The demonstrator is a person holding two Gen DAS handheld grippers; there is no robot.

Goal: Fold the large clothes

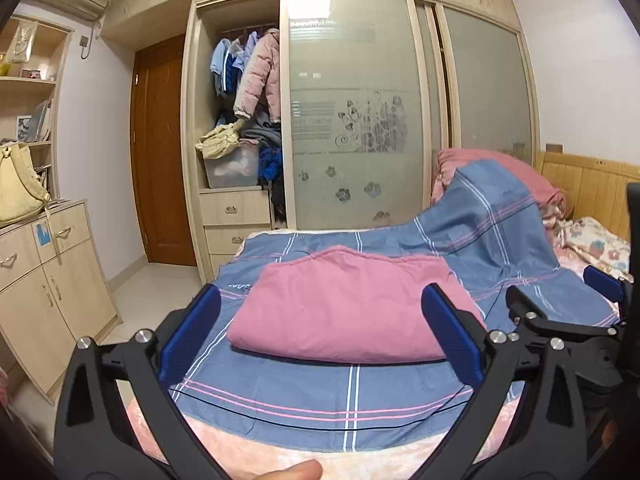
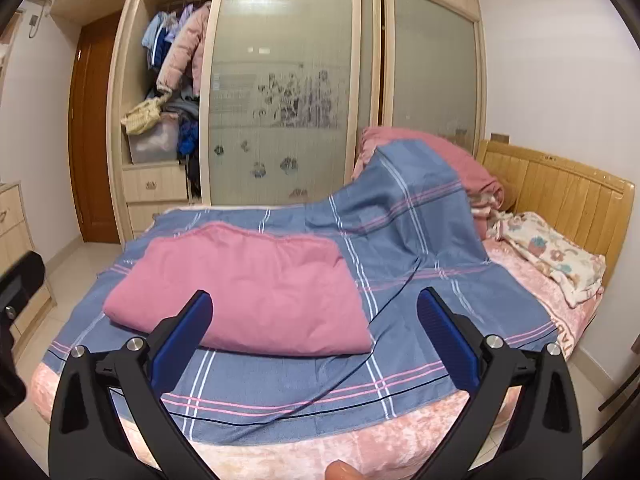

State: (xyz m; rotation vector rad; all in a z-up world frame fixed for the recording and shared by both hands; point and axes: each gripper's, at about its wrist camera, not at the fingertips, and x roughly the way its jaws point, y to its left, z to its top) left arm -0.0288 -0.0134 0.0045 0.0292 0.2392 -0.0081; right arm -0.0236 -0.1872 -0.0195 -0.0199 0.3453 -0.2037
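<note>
A folded pink garment (image 1: 344, 312) lies on the blue plaid sheet (image 1: 320, 408) covering the bed (image 2: 360, 448). The left tongs (image 1: 320, 340) and right tongs (image 2: 316, 340) both gape wide apart above it, gripping nothing.

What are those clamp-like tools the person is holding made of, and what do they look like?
Each is a black plastic claw. The left gripper and right gripper both have two long angled black arms, fastened with round silver bolts, ending in flat blue fingers with ribbed inner pads. A fingertip shows at the bottom edge; no sleeve is visible.
</note>
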